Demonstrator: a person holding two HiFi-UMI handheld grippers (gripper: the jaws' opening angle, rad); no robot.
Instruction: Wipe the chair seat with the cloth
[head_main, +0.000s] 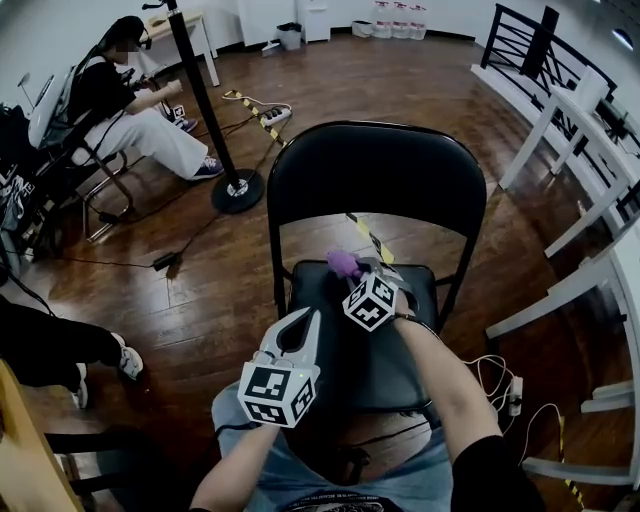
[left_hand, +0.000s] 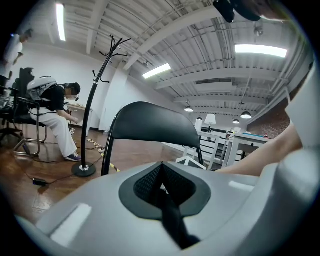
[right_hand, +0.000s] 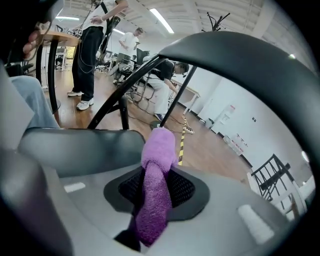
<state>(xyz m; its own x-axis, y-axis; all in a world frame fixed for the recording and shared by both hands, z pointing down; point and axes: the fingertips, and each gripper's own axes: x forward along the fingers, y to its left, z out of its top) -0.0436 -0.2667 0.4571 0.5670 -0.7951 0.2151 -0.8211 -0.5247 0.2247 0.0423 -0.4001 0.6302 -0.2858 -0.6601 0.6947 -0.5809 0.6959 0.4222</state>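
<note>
A black folding chair stands in front of me, its seat (head_main: 400, 345) low in the head view and its backrest (head_main: 375, 180) behind. My right gripper (head_main: 358, 267) is over the back part of the seat, shut on a purple cloth (head_main: 344, 263). In the right gripper view the cloth (right_hand: 156, 190) is pinched between the jaws and bulges out past the tips, with the backrest (right_hand: 240, 60) arching above. My left gripper (head_main: 309, 318) hovers over the seat's front left, shut with nothing in it. The left gripper view looks across its closed jaws at the backrest (left_hand: 150, 122).
A coat stand (head_main: 237, 190) rises from the wood floor behind the chair on the left, beside a seated person (head_main: 130, 110). White tables (head_main: 600, 270) line the right side. Cables and a power strip (head_main: 515, 395) lie right of the chair. Someone's shoe (head_main: 127, 362) shows at the left.
</note>
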